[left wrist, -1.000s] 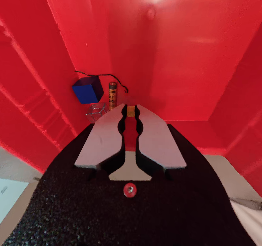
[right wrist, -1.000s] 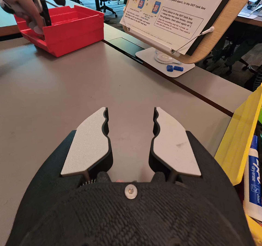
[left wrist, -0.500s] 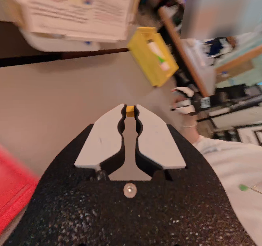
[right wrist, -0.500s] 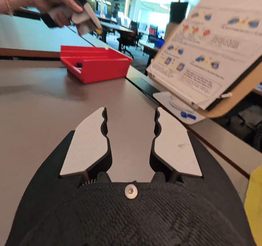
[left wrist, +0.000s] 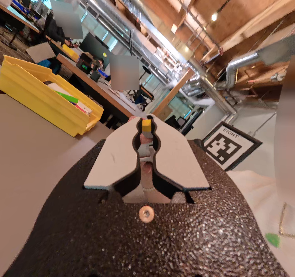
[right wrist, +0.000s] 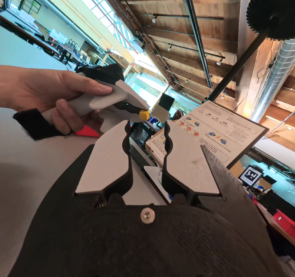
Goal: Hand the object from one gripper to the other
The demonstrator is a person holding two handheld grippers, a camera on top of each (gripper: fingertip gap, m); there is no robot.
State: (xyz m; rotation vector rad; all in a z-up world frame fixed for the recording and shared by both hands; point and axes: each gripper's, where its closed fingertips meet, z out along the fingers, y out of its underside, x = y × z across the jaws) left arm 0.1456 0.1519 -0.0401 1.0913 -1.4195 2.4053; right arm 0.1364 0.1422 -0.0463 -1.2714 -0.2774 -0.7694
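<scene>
Beside the table's yellow bin (left wrist: 39,93) of cards, left gripper (left wrist: 146,123) jaws pinch a yellow cube (left wrist: 146,125); right gripper (right wrist: 146,123) jaws gape.

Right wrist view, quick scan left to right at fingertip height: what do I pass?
Hand → left gripper shut on the yellow block → instruction board on its stand → black-and-white marker card at far right.

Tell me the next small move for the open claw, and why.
Probably ease the right claw forward and up around the yellow block. Its jaws stand open, and the left claw holds the block pinched at its tips, just above and ahead of the gap.
</scene>
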